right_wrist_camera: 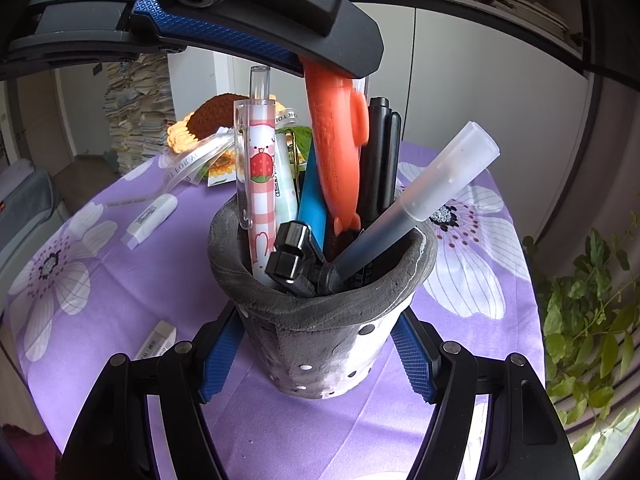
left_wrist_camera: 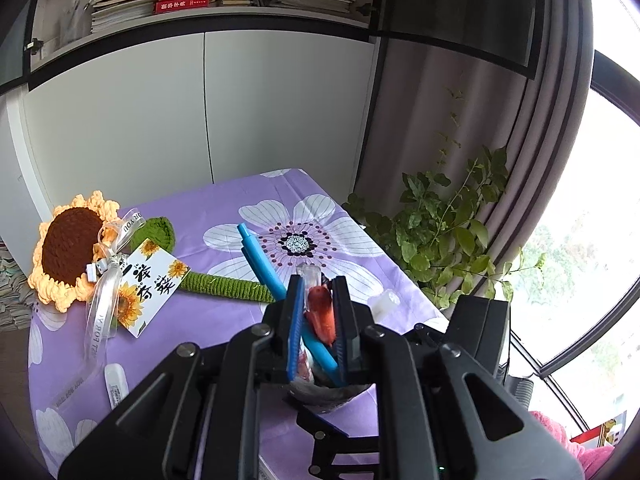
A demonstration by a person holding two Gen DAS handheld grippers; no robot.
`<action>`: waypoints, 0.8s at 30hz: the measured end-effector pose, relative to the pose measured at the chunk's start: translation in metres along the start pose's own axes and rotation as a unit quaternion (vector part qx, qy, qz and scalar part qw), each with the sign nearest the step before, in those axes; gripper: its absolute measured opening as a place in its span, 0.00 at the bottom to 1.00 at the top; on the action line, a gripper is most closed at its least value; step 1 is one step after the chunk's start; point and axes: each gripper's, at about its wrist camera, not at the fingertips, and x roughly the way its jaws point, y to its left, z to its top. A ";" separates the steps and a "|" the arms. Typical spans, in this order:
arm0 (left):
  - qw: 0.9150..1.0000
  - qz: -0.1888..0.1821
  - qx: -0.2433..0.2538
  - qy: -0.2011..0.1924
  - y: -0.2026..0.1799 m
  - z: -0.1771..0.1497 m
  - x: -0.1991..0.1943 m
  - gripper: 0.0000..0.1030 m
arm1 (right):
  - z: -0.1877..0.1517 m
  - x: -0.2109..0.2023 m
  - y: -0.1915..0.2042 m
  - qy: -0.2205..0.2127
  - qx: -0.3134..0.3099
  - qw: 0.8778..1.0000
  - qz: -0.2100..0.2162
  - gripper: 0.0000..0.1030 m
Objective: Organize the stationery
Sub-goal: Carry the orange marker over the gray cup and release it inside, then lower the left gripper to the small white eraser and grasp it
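A grey pen holder [right_wrist_camera: 320,320] stands on the purple flowered tablecloth [right_wrist_camera: 460,380], filled with several pens, a blue pen [right_wrist_camera: 310,200] and a frosted marker [right_wrist_camera: 432,196]. My right gripper [right_wrist_camera: 316,360] is shut on the holder's lower sides. My left gripper [left_wrist_camera: 318,316] comes from above, shut on an orange utility knife [left_wrist_camera: 322,312] whose lower end is inside the holder; the knife also shows in the right wrist view [right_wrist_camera: 336,148]. The blue pen [left_wrist_camera: 262,260] sticks up past the left fingers.
A crocheted sunflower [left_wrist_camera: 76,248] with a card lies at the left of the table. A white correction tape [right_wrist_camera: 154,216] and an eraser [right_wrist_camera: 158,340] lie on the cloth. A potted plant [left_wrist_camera: 444,232] stands beyond the table's right edge, cabinets behind.
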 end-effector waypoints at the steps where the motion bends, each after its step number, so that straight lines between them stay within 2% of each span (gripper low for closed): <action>1: 1.000 -0.001 -0.001 0.002 0.001 0.000 -0.001 0.18 | 0.000 0.000 -0.001 0.000 0.000 1.000 0.000 0.70; 4: 1.000 0.000 -0.009 -0.004 0.005 0.001 -0.007 0.30 | -0.001 0.000 -0.001 0.000 0.002 1.000 0.001 0.70; 11: 0.998 0.015 -0.048 -0.033 0.027 0.002 -0.032 0.42 | -0.001 0.000 -0.002 -0.001 0.003 1.000 0.003 0.70; 14: 0.996 0.023 -0.076 -0.028 0.045 -0.008 -0.036 0.45 | 0.000 0.000 -0.003 -0.001 0.003 1.000 0.003 0.70; 19: 0.993 0.053 -0.094 0.039 0.060 -0.040 -0.020 0.44 | 0.000 0.000 -0.003 -0.001 0.003 1.000 0.003 0.70; 22: 0.985 0.061 -0.108 0.117 0.065 -0.068 0.000 0.43 | 0.000 0.000 -0.003 -0.001 0.002 1.000 0.002 0.70; 24: 0.976 0.049 -0.132 0.169 0.066 -0.084 0.014 0.43 | 0.000 0.000 -0.002 -0.001 0.001 1.000 0.001 0.70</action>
